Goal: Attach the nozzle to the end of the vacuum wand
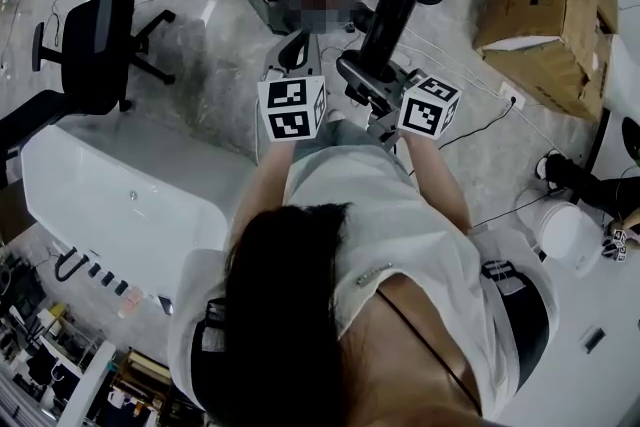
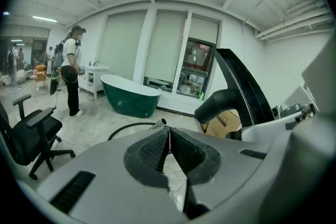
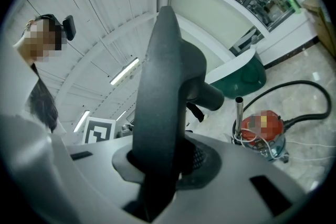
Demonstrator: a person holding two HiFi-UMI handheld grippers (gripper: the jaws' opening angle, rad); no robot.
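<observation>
The right gripper's (image 3: 165, 162) jaws are clamped, narrowly parted, on the black nozzle (image 3: 164, 76), which rises from them with its round neck jutting sideways. The left gripper's (image 2: 169, 134) jaws are pressed together on nothing. The person (image 1: 350, 245) holds both out side by side, forearms forward, towards the vacuum wand (image 3: 239, 115) standing upright at the red vacuum (image 3: 274, 140), well apart from the nozzle.

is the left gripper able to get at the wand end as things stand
Probably yes: the wand end sits just beyond the shut, empty left gripper, with nothing between them; it must open first.
</observation>
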